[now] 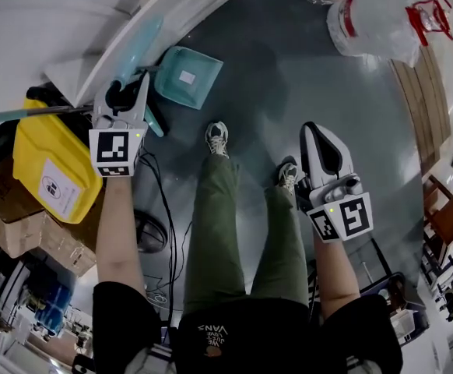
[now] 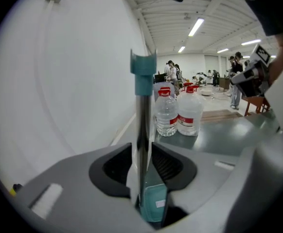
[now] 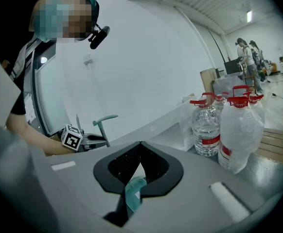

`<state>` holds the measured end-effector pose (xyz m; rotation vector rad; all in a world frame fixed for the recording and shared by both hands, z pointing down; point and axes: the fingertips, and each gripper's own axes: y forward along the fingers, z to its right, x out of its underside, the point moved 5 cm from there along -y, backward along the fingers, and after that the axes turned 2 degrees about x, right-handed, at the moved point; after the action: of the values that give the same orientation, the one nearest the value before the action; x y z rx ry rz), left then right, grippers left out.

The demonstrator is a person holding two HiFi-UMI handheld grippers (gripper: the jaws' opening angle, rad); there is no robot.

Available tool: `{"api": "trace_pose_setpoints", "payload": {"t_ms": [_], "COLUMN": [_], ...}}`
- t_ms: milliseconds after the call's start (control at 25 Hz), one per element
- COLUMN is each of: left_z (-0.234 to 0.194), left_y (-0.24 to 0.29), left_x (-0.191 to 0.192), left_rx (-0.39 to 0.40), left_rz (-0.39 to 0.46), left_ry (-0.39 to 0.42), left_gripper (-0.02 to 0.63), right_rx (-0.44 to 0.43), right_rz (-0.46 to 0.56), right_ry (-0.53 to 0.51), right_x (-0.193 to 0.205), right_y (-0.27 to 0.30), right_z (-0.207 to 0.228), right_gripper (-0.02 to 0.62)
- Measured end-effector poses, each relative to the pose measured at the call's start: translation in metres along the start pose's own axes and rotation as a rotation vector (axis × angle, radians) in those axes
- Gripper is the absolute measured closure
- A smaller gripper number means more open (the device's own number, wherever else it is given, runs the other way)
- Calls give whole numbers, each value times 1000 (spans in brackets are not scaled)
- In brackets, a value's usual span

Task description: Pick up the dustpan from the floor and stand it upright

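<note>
The teal dustpan (image 1: 187, 76) has its pan down on the dark floor, white label facing up. Its dark pole with a teal cap (image 2: 142, 76) rises upright between the jaws of my left gripper (image 1: 125, 86), which is shut on the pole partway up. In the left gripper view the pan (image 2: 154, 205) shows below the left gripper (image 2: 142, 165). My right gripper (image 1: 320, 148) hovers by the person's right leg, shut and holding nothing. In the right gripper view, the right gripper (image 3: 140, 149) shows only the distant pan (image 3: 133, 195) through the slit below its fingertips.
A yellow container (image 1: 51, 170) and cardboard boxes (image 1: 8, 213) crowd the left. A thin teal rod (image 1: 24, 114) lies across the container. Large water bottles (image 1: 374, 14) stand at the back right by a wooden pallet (image 1: 417, 92). Cables (image 1: 168, 232) trail beside the person's shoes (image 1: 217, 137).
</note>
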<state>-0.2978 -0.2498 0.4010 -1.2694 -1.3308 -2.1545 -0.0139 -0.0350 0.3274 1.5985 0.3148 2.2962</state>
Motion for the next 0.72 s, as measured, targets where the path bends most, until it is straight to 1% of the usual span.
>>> {"api": "trace_pose_setpoints", "payload": {"t_ms": [80,200,360,560,720], "left_z": [-1,5,21,53,88], "left_y": [-3,-14,-40,-83,-129], "left_x": [2,1,-14,-61,-104], "left_rx": [-13,-34,-77,-180,-280], "left_rz": [-20,-54,-70,-25,41], "left_ry": [-30,-55,-83,-78,-122], "left_gripper": [456,437,434,434,434], "right_rx": [-5,-22,-58,-139,-231], "right_rz": [16,43,79,117,129], "right_ry": [11,23,26,-6,-50], "right_x": [-5,-15,-35,-67,-99], "right_y": [-8,-23,-47,-88,-128], "right_z": [0,0,3,14,21], "right_gripper": [594,594,594,594,594]}}
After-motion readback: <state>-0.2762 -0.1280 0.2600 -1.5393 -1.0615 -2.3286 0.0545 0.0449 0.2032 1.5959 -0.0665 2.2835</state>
